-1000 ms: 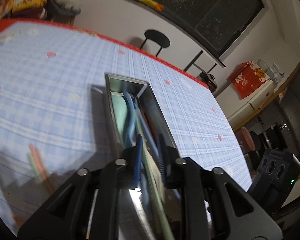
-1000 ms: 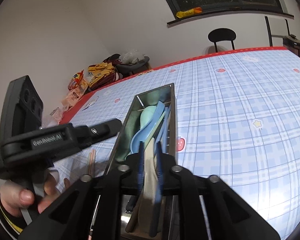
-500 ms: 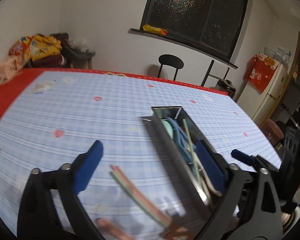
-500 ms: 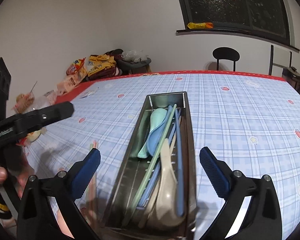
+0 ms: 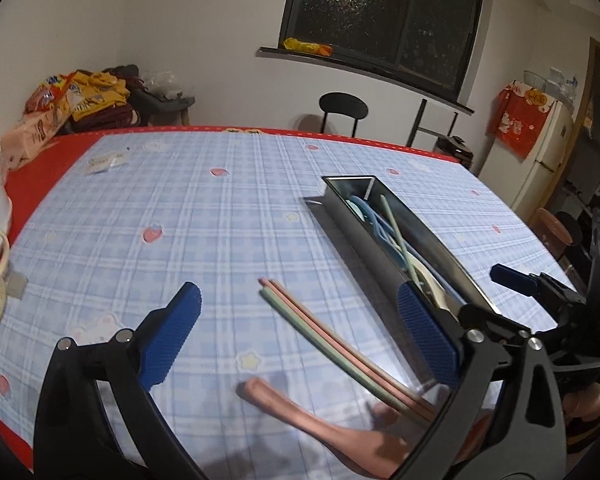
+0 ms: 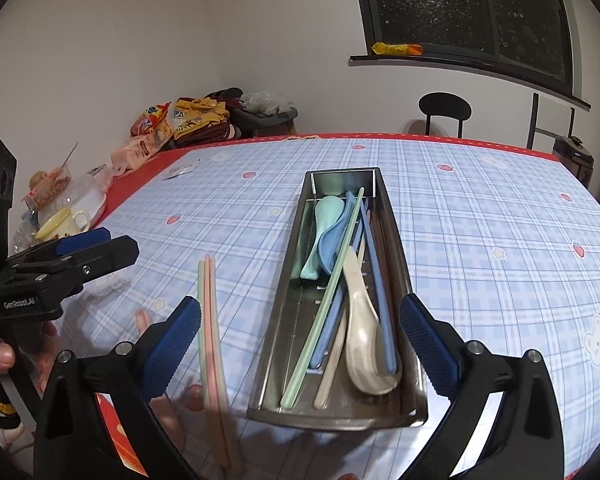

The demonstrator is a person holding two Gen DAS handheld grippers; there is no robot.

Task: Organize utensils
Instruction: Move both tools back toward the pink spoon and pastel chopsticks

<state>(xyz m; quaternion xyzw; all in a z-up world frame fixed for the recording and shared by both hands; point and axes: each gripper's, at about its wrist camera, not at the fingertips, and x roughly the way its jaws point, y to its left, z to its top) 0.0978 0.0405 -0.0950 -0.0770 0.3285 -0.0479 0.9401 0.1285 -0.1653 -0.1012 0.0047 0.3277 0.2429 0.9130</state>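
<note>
Both tools were clamped on the steel tray's (image 6: 395, 236) near end a second ago; left tool (image 5: 296, 332) and right tool (image 6: 300, 344) have just been opening, now released, empty. Tray with spoons and chopsticks sits mid-surface (image 6: 499, 216); pink/green chopsticks (image 5: 323, 332) and pink spoon (image 5: 319, 420) lie left of it, near edge. Blue plaid cloth, red border; dark window (image 5: 383, 12), chair (image 5: 343, 108).

Both the left gripper (image 5: 300, 332) and right gripper (image 6: 300, 340) have just sprung open, off the metal tray (image 6: 395, 240).

"GenRobot.AI" on left gripper (image 6: 80, 242)
</note>
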